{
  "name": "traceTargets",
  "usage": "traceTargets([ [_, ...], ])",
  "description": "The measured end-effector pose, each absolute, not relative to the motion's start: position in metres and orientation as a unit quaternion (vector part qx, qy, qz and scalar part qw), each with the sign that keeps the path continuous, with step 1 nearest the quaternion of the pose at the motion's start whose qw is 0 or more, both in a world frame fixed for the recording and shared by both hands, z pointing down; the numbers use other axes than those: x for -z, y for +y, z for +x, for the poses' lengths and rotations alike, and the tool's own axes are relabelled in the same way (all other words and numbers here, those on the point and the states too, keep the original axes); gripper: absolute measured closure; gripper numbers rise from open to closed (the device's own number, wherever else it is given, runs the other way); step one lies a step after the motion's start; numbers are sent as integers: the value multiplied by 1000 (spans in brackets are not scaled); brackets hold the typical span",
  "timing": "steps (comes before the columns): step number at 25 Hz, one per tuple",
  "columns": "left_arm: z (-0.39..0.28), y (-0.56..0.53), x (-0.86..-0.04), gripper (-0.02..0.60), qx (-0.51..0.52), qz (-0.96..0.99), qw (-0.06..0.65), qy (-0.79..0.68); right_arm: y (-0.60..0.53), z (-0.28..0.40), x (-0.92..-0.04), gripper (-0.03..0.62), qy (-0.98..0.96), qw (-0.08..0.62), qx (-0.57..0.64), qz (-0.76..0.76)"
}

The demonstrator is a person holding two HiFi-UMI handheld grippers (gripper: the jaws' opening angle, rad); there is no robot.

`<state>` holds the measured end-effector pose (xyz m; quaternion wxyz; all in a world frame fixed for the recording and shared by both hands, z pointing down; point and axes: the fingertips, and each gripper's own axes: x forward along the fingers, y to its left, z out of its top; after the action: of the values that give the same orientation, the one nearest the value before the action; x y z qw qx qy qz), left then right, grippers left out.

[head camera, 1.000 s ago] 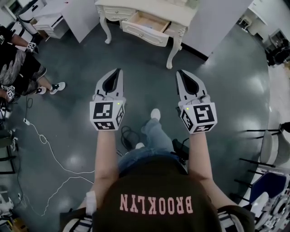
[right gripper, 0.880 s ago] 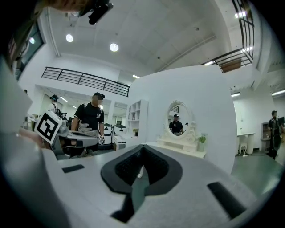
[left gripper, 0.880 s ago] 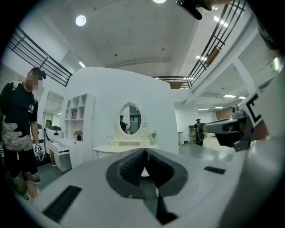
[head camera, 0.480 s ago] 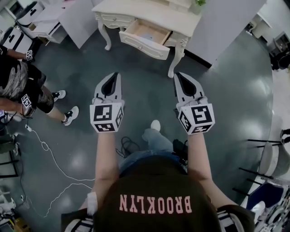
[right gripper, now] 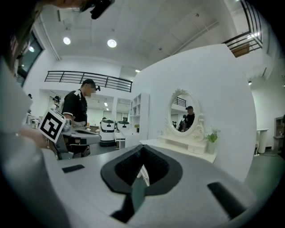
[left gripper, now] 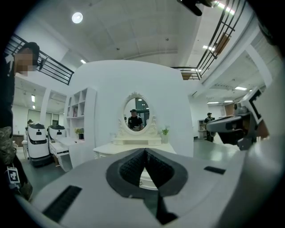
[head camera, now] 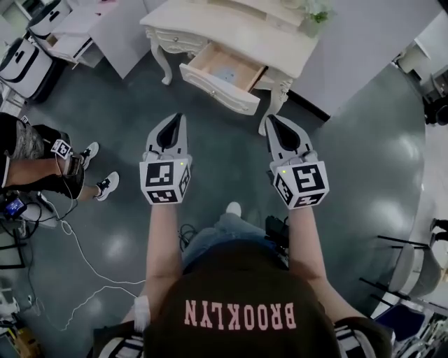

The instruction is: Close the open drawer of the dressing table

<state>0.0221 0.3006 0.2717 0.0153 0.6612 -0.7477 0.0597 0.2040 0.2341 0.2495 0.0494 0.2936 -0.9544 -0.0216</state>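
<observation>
The cream dressing table (head camera: pixel 234 31) stands ahead of me, its drawer (head camera: pixel 225 72) pulled out toward me, with a wooden inside and a white front panel. My left gripper (head camera: pixel 180 117) and right gripper (head camera: pixel 269 119) are held side by side above the grey floor, short of the drawer and pointing at it. Both are shut with nothing between the jaws. In the left gripper view the shut left gripper (left gripper: pixel 144 151) covers most of the table below its oval mirror (left gripper: pixel 137 116). In the right gripper view the right gripper (right gripper: pixel 141 148) is shut, and the mirror (right gripper: pixel 183 115) stands right of it.
A person (head camera: pixel 38 164) with marked grippers stands at the left, above loose cables (head camera: pixel 80 248) on the floor. White service robots (head camera: pixel 24 63) are parked at the upper left. A white partition (head camera: pixel 364 35) backs the table. Chairs (head camera: pixel 413 262) stand at the right, and a small plant (head camera: pixel 315 12) sits on the tabletop.
Both grippers have been carried forward toward the dressing table, whose drawer now looks larger and lower in the head view. The person at the left has shifted. The jaws stayed shut.
</observation>
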Motion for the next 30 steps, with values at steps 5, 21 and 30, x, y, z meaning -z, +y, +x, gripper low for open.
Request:
traceTargets([
  [5,23,267,-280,578,-63,658,23,-750,199,203,-255,597,-955,56,19,290],
  [21,-6,200,-300,578,-85,655,28,-750,131,187,-278,597,-952,58,-5,299],
  [30,-46,145,-318,577,-79,672,38,-735,80,153,-290,597,-944,74,-2,322],
])
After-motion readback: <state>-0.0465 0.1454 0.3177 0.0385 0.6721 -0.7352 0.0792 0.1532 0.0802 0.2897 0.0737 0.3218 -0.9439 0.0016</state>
